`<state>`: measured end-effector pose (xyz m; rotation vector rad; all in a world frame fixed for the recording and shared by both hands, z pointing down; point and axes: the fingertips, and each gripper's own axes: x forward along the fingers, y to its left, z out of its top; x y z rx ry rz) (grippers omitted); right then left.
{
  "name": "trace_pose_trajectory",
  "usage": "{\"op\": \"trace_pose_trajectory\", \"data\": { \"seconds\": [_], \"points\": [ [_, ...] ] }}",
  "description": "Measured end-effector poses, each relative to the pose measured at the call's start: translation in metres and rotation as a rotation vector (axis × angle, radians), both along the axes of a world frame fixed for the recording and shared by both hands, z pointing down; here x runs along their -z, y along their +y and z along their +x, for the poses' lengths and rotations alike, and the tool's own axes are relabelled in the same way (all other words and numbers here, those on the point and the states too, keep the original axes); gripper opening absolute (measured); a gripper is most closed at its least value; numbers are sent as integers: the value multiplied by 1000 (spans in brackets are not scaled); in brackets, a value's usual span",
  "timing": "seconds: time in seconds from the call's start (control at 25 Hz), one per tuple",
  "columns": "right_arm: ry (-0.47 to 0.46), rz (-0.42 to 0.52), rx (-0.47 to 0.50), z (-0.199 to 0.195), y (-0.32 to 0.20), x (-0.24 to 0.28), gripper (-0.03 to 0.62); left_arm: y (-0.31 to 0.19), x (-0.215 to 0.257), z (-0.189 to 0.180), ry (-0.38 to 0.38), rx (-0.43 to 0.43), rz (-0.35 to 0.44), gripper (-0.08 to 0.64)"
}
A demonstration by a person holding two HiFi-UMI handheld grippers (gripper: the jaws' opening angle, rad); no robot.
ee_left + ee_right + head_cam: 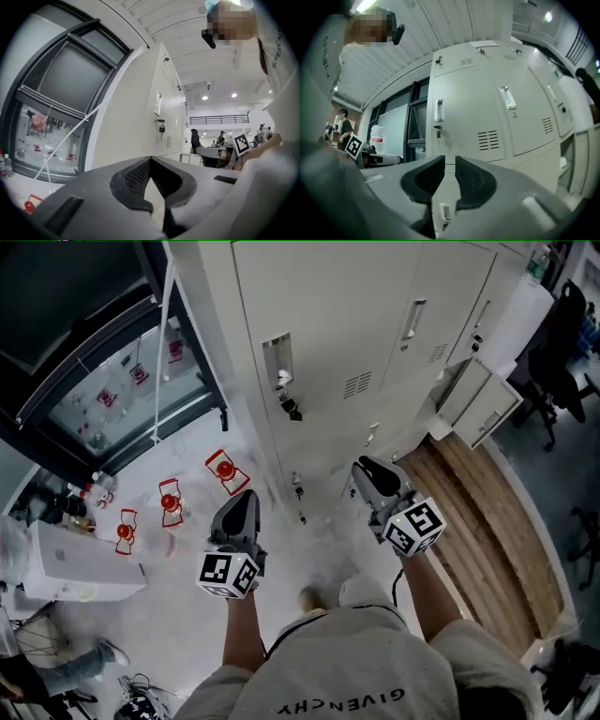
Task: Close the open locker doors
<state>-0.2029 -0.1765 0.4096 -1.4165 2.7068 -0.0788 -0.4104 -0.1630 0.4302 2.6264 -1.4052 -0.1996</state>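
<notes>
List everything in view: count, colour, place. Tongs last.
Lockers: one bank, pale grey, centre.
Open door: at least one, pale grey, bank's right end.
Padlock: one, dark, on a closed locker door.
Red objects: three, kind unclear, floor at left.
Box: one, white, lower left.
Window: one, dark-framed, upper left.
Wood flooring: one strip, brown, right.
Chair: one, black, upper right.
Left tongs: one, grey, shut, empty.
Right tongs: one, grey, narrowly open, empty.
</notes>
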Motion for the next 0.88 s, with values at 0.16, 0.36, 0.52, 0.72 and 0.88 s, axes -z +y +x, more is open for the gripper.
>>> {"op": "trace_pose_trajectory", "data": {
  "seconds": [0.16, 0.36, 0.52, 0.72, 0.88],
  "points": [
    [15, -1, -147, 76, 13, -4, 67, -12, -10, 65, -10, -122, -17, -3],
    [-5, -19, -298, 185, 31, -17, 63, -26, -11, 157, -23, -230, -18, -3],
    [-4, -24, -363, 280, 31, -19, 63, -49, -1, 242, -20, -258, -13, -3],
    [11, -25, -431, 407, 24, -15, 63, -78, 12, 363, -18, -305, -4, -3],
    [6, -29, -496, 494, 18, -21, 64, -97, 12, 445, -25, -348, 7, -3]
  ]
}}
